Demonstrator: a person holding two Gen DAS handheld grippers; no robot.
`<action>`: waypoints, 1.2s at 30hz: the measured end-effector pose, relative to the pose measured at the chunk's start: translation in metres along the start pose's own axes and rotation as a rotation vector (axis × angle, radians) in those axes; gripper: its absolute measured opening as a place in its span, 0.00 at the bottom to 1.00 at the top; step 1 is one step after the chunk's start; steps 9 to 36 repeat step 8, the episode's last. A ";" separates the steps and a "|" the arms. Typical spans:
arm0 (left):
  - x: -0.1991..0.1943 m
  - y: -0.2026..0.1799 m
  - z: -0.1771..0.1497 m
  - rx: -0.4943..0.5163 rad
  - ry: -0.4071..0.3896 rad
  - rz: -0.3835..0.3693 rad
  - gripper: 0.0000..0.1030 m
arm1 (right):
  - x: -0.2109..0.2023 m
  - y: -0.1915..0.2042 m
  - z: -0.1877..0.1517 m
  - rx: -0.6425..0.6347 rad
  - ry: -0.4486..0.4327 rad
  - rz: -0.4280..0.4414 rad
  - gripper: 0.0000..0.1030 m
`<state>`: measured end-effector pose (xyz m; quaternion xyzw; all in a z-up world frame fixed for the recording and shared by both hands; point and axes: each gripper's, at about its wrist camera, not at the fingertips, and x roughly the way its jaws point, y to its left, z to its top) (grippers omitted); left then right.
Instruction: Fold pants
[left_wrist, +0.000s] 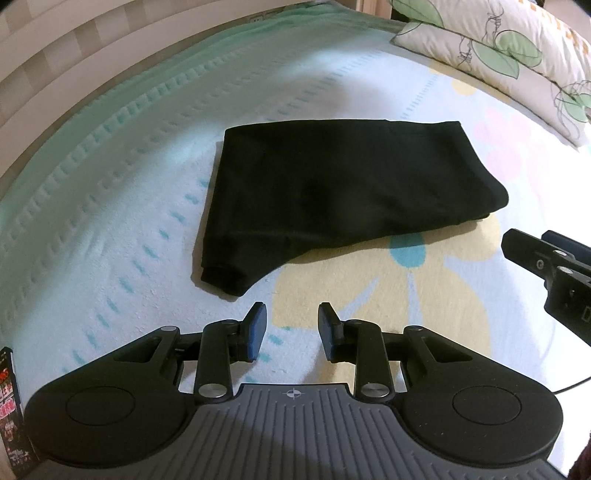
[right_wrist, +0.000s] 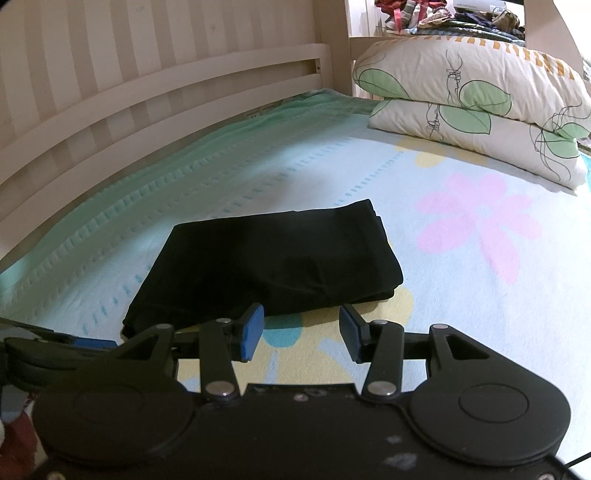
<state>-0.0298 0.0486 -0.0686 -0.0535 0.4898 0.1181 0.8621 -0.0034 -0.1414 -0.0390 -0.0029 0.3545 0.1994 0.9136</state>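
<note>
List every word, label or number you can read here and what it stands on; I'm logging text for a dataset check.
No text can be read.
Printed box or booklet at the lower left edge of the left wrist view: red and white lettering, too blurred and cut off.
Left hand-held gripper body: a crosshair mark only, no words.

My two wrist views are moderately lit by soft indoor light. A bright patch glares on the sheet (left_wrist: 325, 70) beyond the pants (left_wrist: 332, 192), which read as flat black with almost no detail. Soft shadows lie just under the pants' near edge and beneath my left gripper (left_wrist: 292, 330). Fisheye bends the headboard (right_wrist: 155, 85) into arcs. Corners darken; the pillow (right_wrist: 476, 107) is slightly soft.
</note>
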 end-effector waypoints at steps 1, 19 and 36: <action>0.000 0.000 0.000 0.000 0.000 0.001 0.29 | 0.000 0.001 0.000 0.000 0.000 -0.001 0.47; -0.002 0.000 0.001 0.006 -0.017 0.005 0.29 | 0.000 0.001 0.000 -0.001 0.001 -0.002 0.47; -0.002 0.000 0.001 0.006 -0.017 0.005 0.29 | 0.000 0.001 0.000 -0.001 0.001 -0.002 0.47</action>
